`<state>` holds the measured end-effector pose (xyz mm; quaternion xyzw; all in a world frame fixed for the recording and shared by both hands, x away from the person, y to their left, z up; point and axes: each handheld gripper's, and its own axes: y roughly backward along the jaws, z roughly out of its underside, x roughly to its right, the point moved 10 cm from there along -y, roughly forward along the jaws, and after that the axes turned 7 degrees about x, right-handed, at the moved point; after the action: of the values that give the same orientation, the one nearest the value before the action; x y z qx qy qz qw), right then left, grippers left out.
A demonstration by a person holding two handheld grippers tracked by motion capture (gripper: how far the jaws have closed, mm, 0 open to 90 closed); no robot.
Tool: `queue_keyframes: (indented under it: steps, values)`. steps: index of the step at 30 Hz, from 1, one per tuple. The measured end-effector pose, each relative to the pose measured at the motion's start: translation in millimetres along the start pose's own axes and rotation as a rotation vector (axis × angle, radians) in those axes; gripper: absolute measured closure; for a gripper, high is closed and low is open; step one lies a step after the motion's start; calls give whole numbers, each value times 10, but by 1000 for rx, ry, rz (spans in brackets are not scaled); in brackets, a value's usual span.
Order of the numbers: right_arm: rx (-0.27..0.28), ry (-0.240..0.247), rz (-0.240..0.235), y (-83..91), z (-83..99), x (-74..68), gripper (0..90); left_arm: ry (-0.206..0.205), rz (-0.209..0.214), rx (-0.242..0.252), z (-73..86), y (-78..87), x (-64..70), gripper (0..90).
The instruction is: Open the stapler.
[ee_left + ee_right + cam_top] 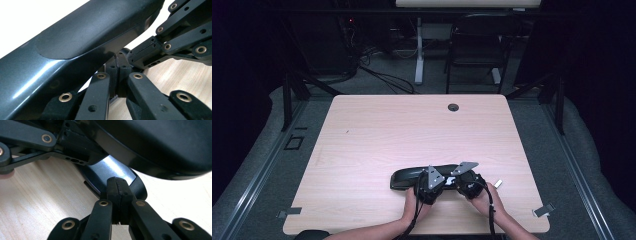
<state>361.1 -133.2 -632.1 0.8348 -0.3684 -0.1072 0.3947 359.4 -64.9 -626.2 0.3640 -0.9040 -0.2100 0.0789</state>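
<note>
Down at the near edge of the wooden table (362, 130), a long glossy black case (407, 177) lies flat, and both grippers meet at its right-hand part. Starting from the left, the case's free rounded end pokes out past the left gripper (428, 181), lying bare on the wood. The left gripper, held in the person's left hand (412, 205), comes next; in the left gripper view its two jaws are pressed together with no gap, tips right up against the lower edge of the case (75, 42), though whether they pinch a lip of it I cannot tell. Just beside it sits the right gripper (466, 181), its jaws likewise closed tight, touching the shiny edge of the case (112, 168). The two grippers stand close together, nearly touching.
</note>
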Motion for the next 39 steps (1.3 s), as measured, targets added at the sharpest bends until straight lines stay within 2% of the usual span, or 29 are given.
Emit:
queue_keyframes:
  steps: [4, 5, 12, 16, 19, 24, 30, 39]
  values:
    - [3, -26, -10, -1, 1, 5, 900, -4, -15, 20, -9, 6, -4, 900]
    - [4, -29, -9, 0, 2, 8, 900, -27, -28, 47, -47, 24, -8, 900]
    - [14, -58, -16, -7, -2, 6, 900, -50, -35, 55, -83, 34, -17, 900]
    - [21, -71, -16, -11, -3, 9, 900, -59, -43, 75, -114, 47, -20, 900]
    - [27, -85, -33, -11, -5, 6, 900, -76, -51, 97, -164, 66, -25, 900]
    - [23, -78, -16, -11, -1, 17, 900, -78, -66, 110, -191, 80, -32, 900]
    - [19, -76, -22, -7, 2, 12, 900, -76, -72, 129, -227, 102, -40, 900]
    - [25, -82, -27, -10, -4, 5, 900, -109, -92, 196, -380, 187, -67, 900]
